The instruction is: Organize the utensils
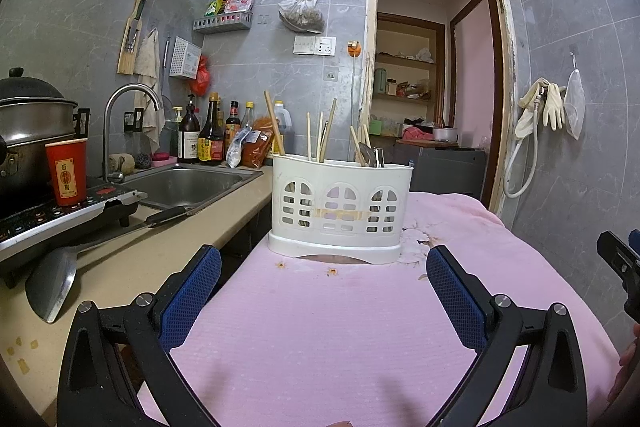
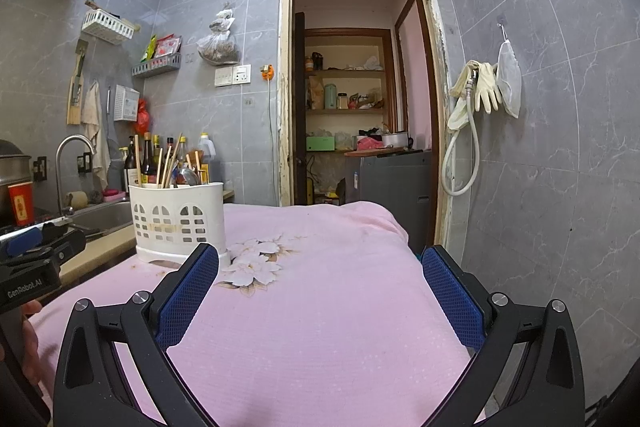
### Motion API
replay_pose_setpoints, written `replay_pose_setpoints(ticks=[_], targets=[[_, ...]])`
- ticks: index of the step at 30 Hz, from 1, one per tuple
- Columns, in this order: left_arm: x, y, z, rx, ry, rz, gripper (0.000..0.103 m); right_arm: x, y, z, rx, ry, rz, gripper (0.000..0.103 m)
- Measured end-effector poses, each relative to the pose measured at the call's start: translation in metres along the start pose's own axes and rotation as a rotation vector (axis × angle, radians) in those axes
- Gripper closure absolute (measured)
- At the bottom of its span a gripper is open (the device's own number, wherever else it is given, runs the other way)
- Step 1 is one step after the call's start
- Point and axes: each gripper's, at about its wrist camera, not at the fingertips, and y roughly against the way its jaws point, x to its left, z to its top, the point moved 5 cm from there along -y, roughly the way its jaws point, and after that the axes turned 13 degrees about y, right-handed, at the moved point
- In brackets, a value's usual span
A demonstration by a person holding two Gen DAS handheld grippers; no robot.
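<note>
Now both hand-held grippers hover level over the pink cloth (image 1: 320,327) on the tabletop, jaws spread wide and holding nothing: the left hand-held gripper (image 1: 324,271) faces the caddy (image 1: 340,203) straight on, the right hand-held gripper (image 2: 320,267) sits to its right. One white caddy stands at the cloth's far left edge, beside the sink (image 1: 188,183), holding about seven chopsticks (image 1: 274,123) and one spoon (image 1: 366,153). "GenRobot.AI" reads on the left unit's body in the right wrist view.

Right wrist view: "GenRobot.AI" stood in white on the left gripper (image 2: 28,283) body. Cup and bottle labels were illegible.
</note>
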Motion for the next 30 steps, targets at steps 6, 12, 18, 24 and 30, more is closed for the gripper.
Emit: replay_pose_setpoints(ticks=[6,12,18,24,30], targets=[[0.0001,-0.0006,0.0023,0.000,0.002,0.000,0.002,0.0000,0.0000,0.0003,0.000,-0.001,0.000,0.000],[0.0002,0.0014,0.0067,-0.014,0.004,0.004,0.002,0.0027,0.0023,-0.0021,-0.005,-0.004,-0.001,0.000],[0.0027,0.0017,0.0095,-0.024,0.013,0.023,0.002,0.0026,0.0012,-0.0034,-0.001,-0.004,0.001,0.000],[0.0060,-0.0020,0.0074,-0.002,0.028,0.034,0.002,0.0011,0.0018,-0.0026,0.003,-0.007,0.006,0.000],[0.0058,-0.0024,0.0063,-0.001,0.028,0.038,0.002,0.0014,0.0033,-0.0020,0.002,-0.005,0.006,0.000]])
